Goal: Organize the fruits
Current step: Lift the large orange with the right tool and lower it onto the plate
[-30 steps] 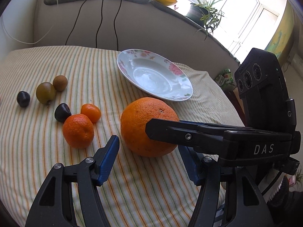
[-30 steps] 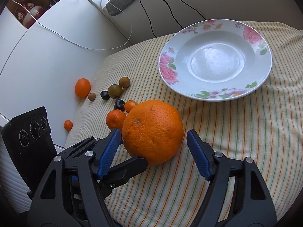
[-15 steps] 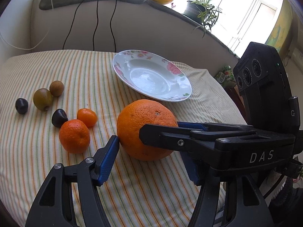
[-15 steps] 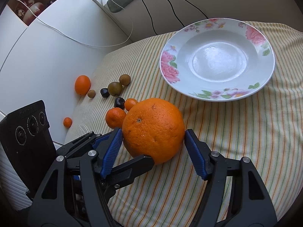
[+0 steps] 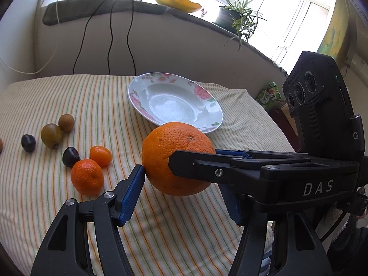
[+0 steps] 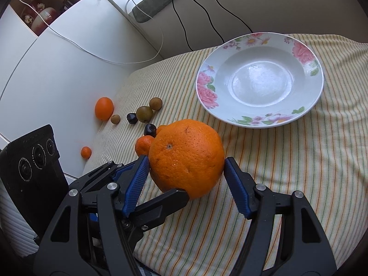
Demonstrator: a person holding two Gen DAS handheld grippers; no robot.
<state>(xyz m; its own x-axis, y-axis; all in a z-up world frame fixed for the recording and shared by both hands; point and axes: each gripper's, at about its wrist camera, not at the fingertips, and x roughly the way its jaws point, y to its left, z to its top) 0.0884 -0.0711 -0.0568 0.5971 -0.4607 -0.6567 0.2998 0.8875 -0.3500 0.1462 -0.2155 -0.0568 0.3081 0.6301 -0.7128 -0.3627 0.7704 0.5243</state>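
1. Lifted off the striped cloth (image 5: 96, 105) since a second ago: big orange (image 5: 177, 158), now raised nearer the flowered plate (image 5: 207, 105).
2. Right gripper (image 6: 186, 177) clenched on the orange, both blue pads pressing its sides.
3. Left gripper (image 5: 184, 193): near pad touching the peel; far pad hidden behind the right gripper; grip unclear.
4. Readable: "DAS" and "G" on the right gripper's body.
5. Mandarin (image 5: 87, 176) partly hidden in the right view.
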